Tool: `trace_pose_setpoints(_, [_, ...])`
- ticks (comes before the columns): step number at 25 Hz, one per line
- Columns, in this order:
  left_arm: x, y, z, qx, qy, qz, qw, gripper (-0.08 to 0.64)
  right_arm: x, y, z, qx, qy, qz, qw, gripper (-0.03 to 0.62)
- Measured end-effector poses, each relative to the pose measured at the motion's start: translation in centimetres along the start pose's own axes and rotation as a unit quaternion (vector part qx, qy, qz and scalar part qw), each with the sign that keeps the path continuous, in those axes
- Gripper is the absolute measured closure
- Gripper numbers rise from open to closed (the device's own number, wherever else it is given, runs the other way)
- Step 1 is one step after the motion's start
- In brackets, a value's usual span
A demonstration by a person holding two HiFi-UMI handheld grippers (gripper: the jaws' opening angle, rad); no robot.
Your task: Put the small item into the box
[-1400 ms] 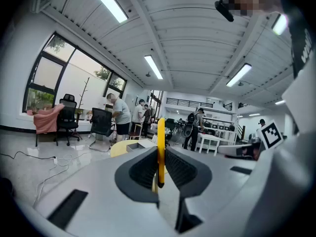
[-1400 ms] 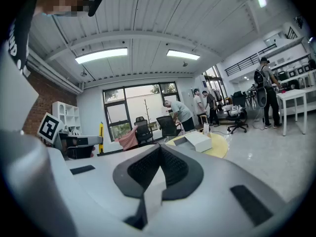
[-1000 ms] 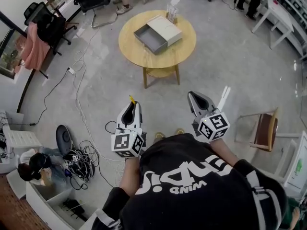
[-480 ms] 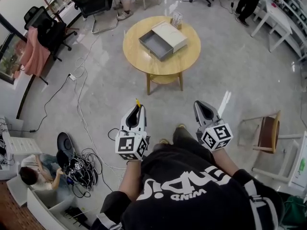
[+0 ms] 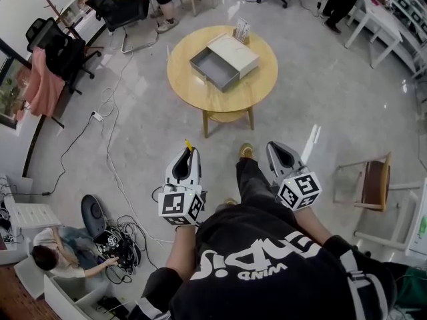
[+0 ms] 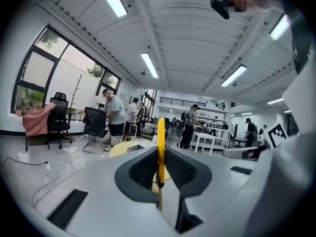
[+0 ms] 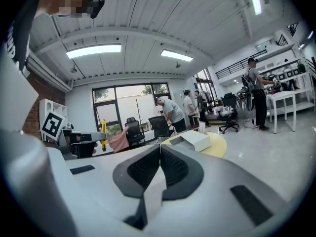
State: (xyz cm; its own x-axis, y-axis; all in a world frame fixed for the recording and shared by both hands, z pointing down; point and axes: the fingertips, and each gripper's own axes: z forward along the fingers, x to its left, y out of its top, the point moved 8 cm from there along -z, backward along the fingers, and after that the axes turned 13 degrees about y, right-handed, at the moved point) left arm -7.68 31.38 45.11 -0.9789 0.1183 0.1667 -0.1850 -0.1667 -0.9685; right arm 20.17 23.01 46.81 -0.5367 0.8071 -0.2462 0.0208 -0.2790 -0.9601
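An open box with a grey tray [image 5: 213,70] and a white sleeve [image 5: 234,47] lies on the round wooden table [image 5: 183,85] ahead. My left gripper [image 5: 187,153] is shut on a thin yellow stick [image 5: 188,144], held out over the floor well short of the table. In the left gripper view the yellow stick [image 6: 160,142] stands upright between the jaws of the left gripper [image 6: 160,154]. My right gripper [image 5: 275,149] is shut with nothing in it. In the right gripper view the right gripper [image 7: 160,154] points towards the box [image 7: 195,139] on the table [image 7: 217,145].
A small clear holder [image 5: 241,29] stands at the table's far edge. A wooden chair [image 5: 370,182] is at the right. Cables [image 5: 123,235] and a crouching person [image 5: 63,257] are at the lower left. Office chairs [image 5: 120,2] and standing people are beyond the table.
The person has stepped forward, one shoe now showing between the grippers. Both grippers keep their hold and pose, and the table sits slightly nearer.
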Motion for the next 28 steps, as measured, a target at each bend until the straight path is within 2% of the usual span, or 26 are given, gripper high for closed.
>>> trace_pose_setpoints(13, [1.8, 1.4, 8.4, -0.005, 0.010, -0.003, 0.9999, 0.505, -5.8, 1.4, 7.1, -0.002, 0.010, 0.002, 1.000, 0.589])
trace_pose_setpoints(28, [1.9, 6.4, 21.0, -0.015, 0.022, -0.011, 0.9996, 0.505, -15.5, 7.1, 15.6, 0.004, 0.026, 0.001, 1.000, 0.588])
